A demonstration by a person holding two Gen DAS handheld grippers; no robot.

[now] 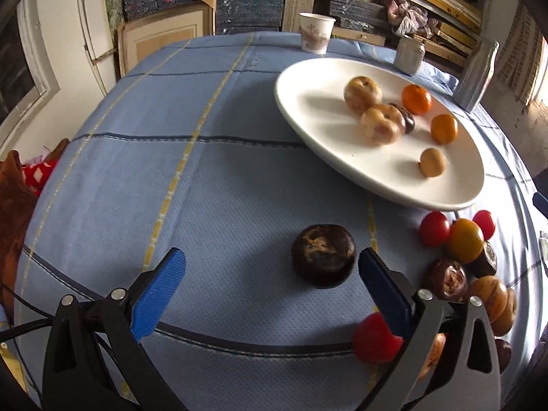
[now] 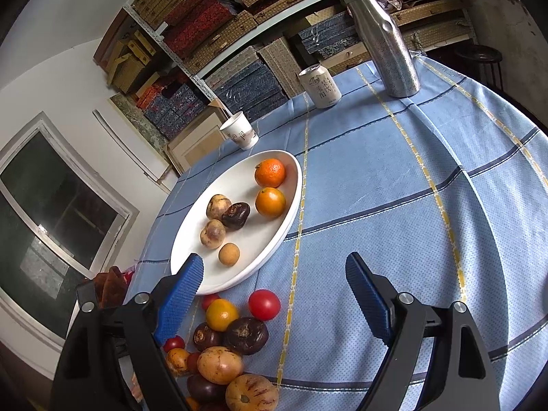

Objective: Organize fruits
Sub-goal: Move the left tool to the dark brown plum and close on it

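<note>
Resting on the woven blue cloth (image 1: 212, 185) near the glossy oval plate (image 1: 308, 89), a dark, wrinkled fruit (image 1: 323, 256) sat between the left gripper's (image 1: 272, 274) spread ribbed fingers; the right gripper (image 2: 274, 274) gaped empty.

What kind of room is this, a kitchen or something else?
Probably a storeroom or workshop, not a kitchen: shelves stacked with patterned boxes stand behind a table under a blue cloth, where a plate holds fruit.
</note>
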